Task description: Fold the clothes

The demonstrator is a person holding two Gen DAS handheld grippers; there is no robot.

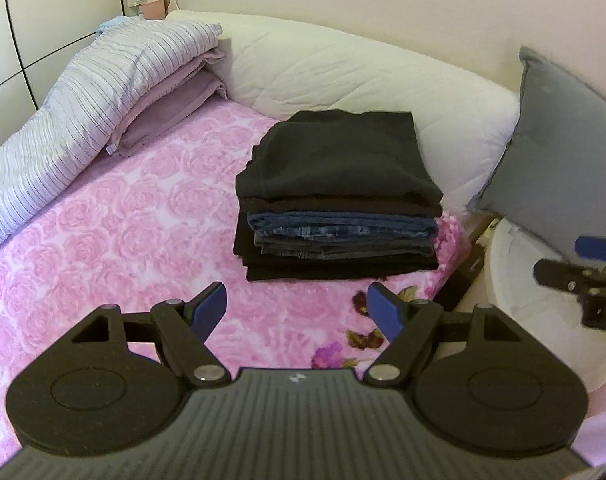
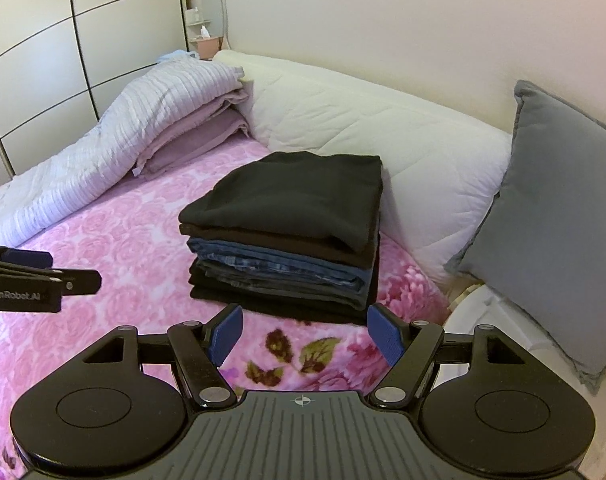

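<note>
**Folded stack on the bed, both tongs empty**

Nearest, the left tongs [image 1: 299,312] hang over the pink rose blanket [image 1: 103,240] just in front of the stack of folded clothes [image 1: 337,200], their blue pads [image 1: 211,306] spread wide with nothing between them. The right tongs [image 2: 305,330] sit likewise just short of the stack, released and empty, hovering over a patch of darker flowers printed on the blanket. From the left wrist view the right tongs show at the far right of the stack; from the right wrist view the left tongs show well to the left of it.

The stack itself rests on the blanket, near the bed's right edge, apart from both tongs. It is neatly squared: a black garment [image 2: 291,196] on top, more black beneath it, then blue denim pieces [image 2: 279,268] in the middle and black again at the bottom (how many items in all I cannot tell).

Behind the stack, touching or nearly touching its back edge, lies a long white quilted bolster [image 1: 363,76] along the wall. To the stack's right a grey cushion [image 2: 551,224] leans upright. To the stack's left, farther back, a striped lilac duvet [image 1: 83,112] is bunched over folded mauve bedding [image 1: 175,96]. Beyond that stand pale wardrobe doors [image 2: 63,60].
</note>
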